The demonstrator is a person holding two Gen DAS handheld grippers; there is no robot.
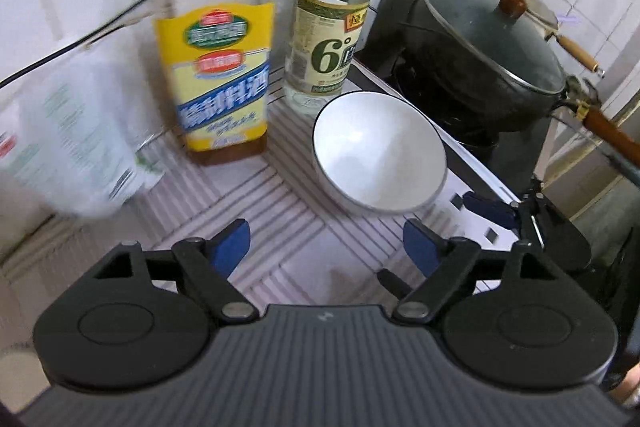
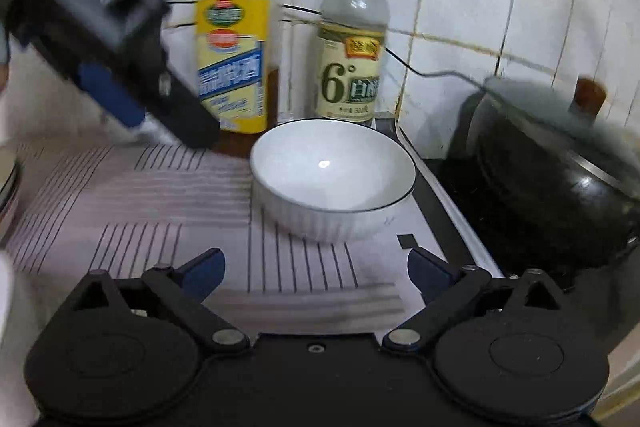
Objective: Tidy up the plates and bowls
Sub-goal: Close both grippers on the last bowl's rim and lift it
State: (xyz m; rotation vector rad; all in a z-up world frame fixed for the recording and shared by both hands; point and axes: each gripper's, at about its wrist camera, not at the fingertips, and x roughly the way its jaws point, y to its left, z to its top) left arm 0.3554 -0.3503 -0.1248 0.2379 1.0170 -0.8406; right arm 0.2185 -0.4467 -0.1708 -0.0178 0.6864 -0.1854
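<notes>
A: Where does the bowl [image 2: 334, 179] sit?

B: Upright on the striped mat [image 2: 168, 203], near the mat's right edge, just beside the stove [image 2: 452, 195]. It is white with a dark rim and looks empty.

A: And behind it?

B: Two bottles stand toward the mat's back edge by the tiled wall: the yellow-label bottle [image 2: 234, 67] on the left, the "6°" bottle [image 2: 352, 67] on the right, close behind the bowl.

A: The grippers?

B: The right gripper [image 2: 316, 273] hangs over the mat's near part, fingers spread wide, holding nothing. The left gripper [image 1: 326, 243] is also spread and empty; in the right view its body shows blurred above the mat's left side.

A: On the stove?

B: A black wok [image 1: 472, 75] under a glass lid [image 1: 492, 31]
</notes>
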